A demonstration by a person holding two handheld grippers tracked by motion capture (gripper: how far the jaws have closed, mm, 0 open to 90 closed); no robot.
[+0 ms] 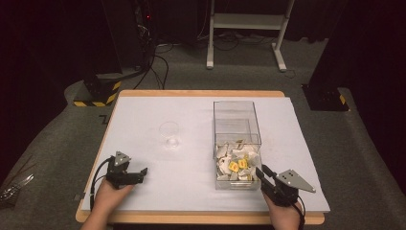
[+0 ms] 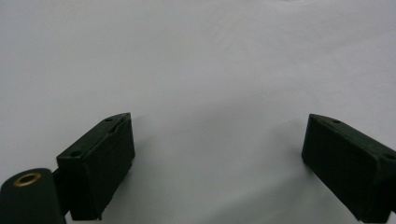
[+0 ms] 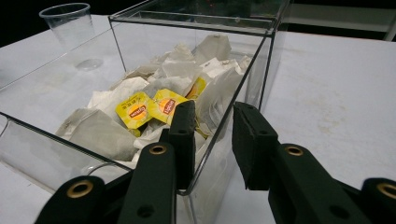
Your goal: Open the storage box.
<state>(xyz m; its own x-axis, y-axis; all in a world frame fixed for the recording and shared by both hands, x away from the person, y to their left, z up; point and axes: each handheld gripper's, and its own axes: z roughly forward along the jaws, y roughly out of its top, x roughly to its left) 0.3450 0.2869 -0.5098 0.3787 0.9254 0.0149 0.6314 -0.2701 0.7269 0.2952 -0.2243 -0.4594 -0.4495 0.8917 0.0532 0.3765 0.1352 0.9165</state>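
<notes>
A clear plastic box (image 1: 237,122) stands right of the table's middle, its near half piled with white tea bags (image 1: 238,164) that carry yellow tags (image 3: 139,112). My right gripper (image 1: 263,172) is at the box's near right corner. In the right gripper view its jaws (image 3: 214,126) straddle the box wall (image 3: 243,79), one inside by the tea bags and one outside, closed narrowly on it. My left gripper (image 1: 140,175) rests near the front left of the table. Its jaws (image 2: 217,154) stand wide open over bare white surface.
An empty clear plastic cup (image 1: 169,134) stands upright on the white table top (image 1: 143,115), left of the box and beyond my left gripper. A white metal stand (image 1: 246,21) and cables are on the floor behind the table.
</notes>
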